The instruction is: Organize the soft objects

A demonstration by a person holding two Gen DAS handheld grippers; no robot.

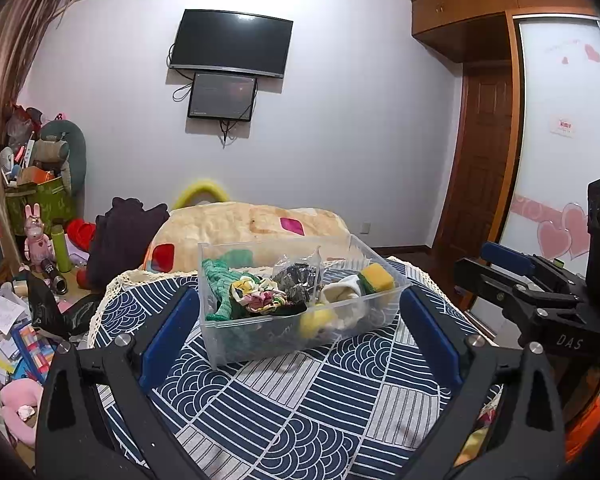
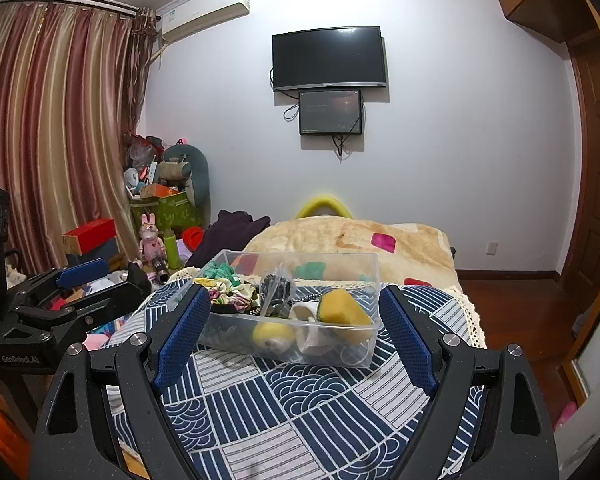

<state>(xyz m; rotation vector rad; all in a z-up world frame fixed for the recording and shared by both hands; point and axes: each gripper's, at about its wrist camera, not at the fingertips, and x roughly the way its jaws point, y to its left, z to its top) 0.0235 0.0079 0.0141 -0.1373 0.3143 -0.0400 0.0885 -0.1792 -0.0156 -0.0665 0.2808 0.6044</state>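
Resting on a blue patterned tablecloth (image 1: 284, 400), a clear plastic bin (image 1: 260, 340) sits toward the far side of the table and holds the soft things. Inside it, a green knit cloth (image 1: 220, 284) lies at the left, a floral scrunchie (image 1: 256, 294) next to it, a crinkled clear bag with dark contents (image 1: 298, 276) in the middle, a white sock (image 1: 342, 290) and a yellow-green sponge (image 1: 376, 278) at the right, and a yellow soft ball (image 1: 314, 322) against the near wall.

Both tongs hang in the air on the near side of the bin, gripping nothing. The left gripper (image 1: 300, 328) has its 2 blue pads spread wide, 1 pad showing on each side of the bin. The right gripper (image 2: 296, 328) is likewise spread apart, framing the bin from the right-hand side; in the left wrist view its body shows at the right edge.

Bare cloth lies between the tongs and the bin's near wall. Past the far table edge, with its lace trim, stands a bed under a beige blanket (image 2: 360, 240), with a dark garment (image 2: 232, 232) heaped at its left. Left of the table the floor is crowded: a green box (image 2: 164, 212) of clutter, a pink rabbit figure (image 2: 152, 236), and scattered papers (image 1: 4, 320). At the right is open wooden floor (image 2: 516, 308) before a brown door (image 1: 484, 152).
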